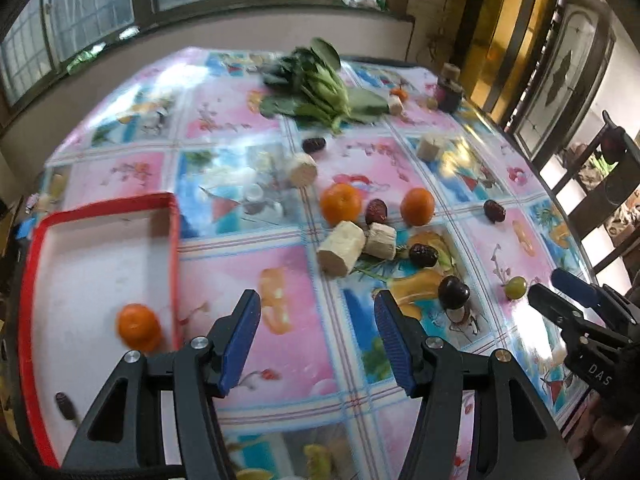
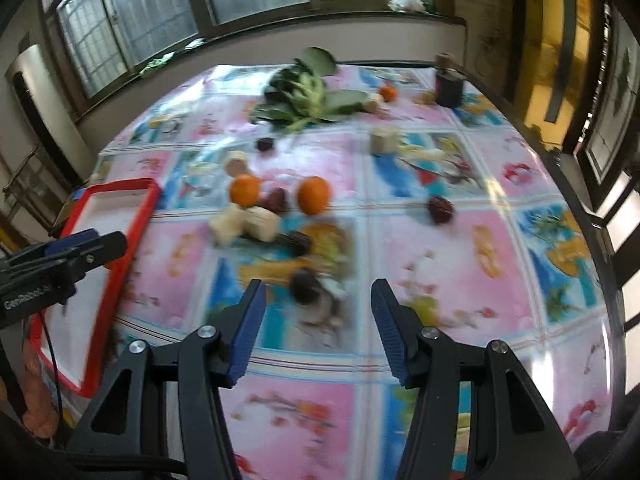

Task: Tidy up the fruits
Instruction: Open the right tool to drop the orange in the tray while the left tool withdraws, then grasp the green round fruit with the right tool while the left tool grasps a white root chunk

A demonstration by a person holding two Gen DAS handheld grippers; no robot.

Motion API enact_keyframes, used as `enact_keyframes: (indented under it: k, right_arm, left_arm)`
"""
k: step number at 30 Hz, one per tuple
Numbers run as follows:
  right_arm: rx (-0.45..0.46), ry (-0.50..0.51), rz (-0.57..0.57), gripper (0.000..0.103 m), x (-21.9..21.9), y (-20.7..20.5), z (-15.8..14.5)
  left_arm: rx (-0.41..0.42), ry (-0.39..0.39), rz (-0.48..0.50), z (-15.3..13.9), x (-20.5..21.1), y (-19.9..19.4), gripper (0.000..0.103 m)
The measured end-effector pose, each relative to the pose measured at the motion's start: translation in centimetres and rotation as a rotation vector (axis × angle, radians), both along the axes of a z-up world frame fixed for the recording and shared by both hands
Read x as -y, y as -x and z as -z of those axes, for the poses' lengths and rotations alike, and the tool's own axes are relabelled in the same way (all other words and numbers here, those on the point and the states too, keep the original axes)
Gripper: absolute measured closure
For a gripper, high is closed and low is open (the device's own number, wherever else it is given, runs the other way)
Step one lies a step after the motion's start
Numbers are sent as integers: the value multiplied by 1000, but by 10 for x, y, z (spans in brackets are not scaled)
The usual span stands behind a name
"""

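Right tongs (image 1: 560, 296) read "DAS"; left tongs (image 2: 80, 246) read "GenRobot.AI".

one orange (image 1: 139, 327) in red-rimmed tray (image 1: 105, 205)

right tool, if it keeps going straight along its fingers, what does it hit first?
Most likely the dark cherry, lying just ahead between the fingertips of the right tool, slightly toward the left finger. Nothing is between the fingers. The picture is blurred and depth is unclear, so it might meet the tablecloth beside it instead.

Far side I see leafy greens (image 1: 320, 84), dark jar (image 1: 449, 90) far right, pale root chunks (image 1: 344, 247) mid-table on patterned cloth (image 1: 248, 120)
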State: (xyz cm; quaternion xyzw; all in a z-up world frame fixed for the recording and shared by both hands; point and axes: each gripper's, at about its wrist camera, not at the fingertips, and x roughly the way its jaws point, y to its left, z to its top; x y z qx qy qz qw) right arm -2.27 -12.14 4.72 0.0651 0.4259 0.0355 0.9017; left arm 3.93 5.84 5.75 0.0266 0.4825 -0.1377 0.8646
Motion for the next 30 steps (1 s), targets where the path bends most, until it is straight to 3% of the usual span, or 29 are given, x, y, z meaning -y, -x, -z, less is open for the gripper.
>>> enact_keyframes:
  k: [2, 8, 16, 24, 30]
  right_arm:
    - [19, 5, 42, 47, 16, 6, -1]
    - [-41, 8, 98, 47, 52, 5, 21]
    - [-73, 15, 95, 47, 61, -7, 43]
    - [-86, 101, 38, 74, 42, -17, 50]
    - [-71, 81, 45, 77, 43, -16, 51]
  left_arm:
    - [-9, -8, 1, 8, 3, -6, 44]
    - [-20, -29, 57, 19, 12, -21, 44]
    - [-47, -26, 90, 31, 19, -38, 44]
    - [-61, 12, 102, 41, 18, -50, 44]
    - [-29, -23, 142, 43, 31, -55, 48]
